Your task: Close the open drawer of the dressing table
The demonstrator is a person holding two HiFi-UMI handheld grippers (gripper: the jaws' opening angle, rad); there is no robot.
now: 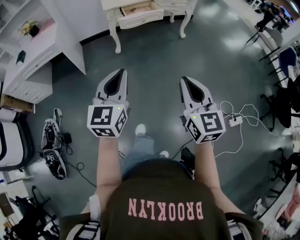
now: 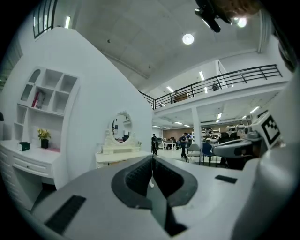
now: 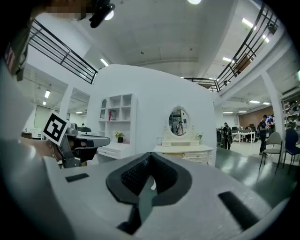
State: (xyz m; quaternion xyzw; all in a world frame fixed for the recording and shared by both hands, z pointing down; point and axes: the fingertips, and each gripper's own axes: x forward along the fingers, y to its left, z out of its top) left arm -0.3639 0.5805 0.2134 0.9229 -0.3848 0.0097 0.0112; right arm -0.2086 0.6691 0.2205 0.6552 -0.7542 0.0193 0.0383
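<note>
The white dressing table [image 1: 115, 28] stands across the floor at the top of the head view, its left drawer [image 1: 140, 13] pulled out and showing a wooden inside. My left gripper [image 1: 123, 71] and right gripper [image 1: 183, 79] are held level, side by side, well short of the table and touching nothing. Both have their jaws shut with nothing between them. The left gripper view shows the shut left gripper [image 2: 152, 157] with the table [image 2: 117, 155] and its oval mirror [image 2: 122, 127] far ahead. In the right gripper view, the open drawer [image 3: 174, 154] appears just beyond the right gripper [image 3: 151, 154].
A white shelf desk [image 1: 40, 51] stands at the left, with a cardboard box [image 1: 16, 104] and gear with cables [image 1: 54, 147] on the floor. A power strip with white cables [image 1: 234, 120] lies right of my right gripper. Chairs [image 1: 281, 61] line the right side.
</note>
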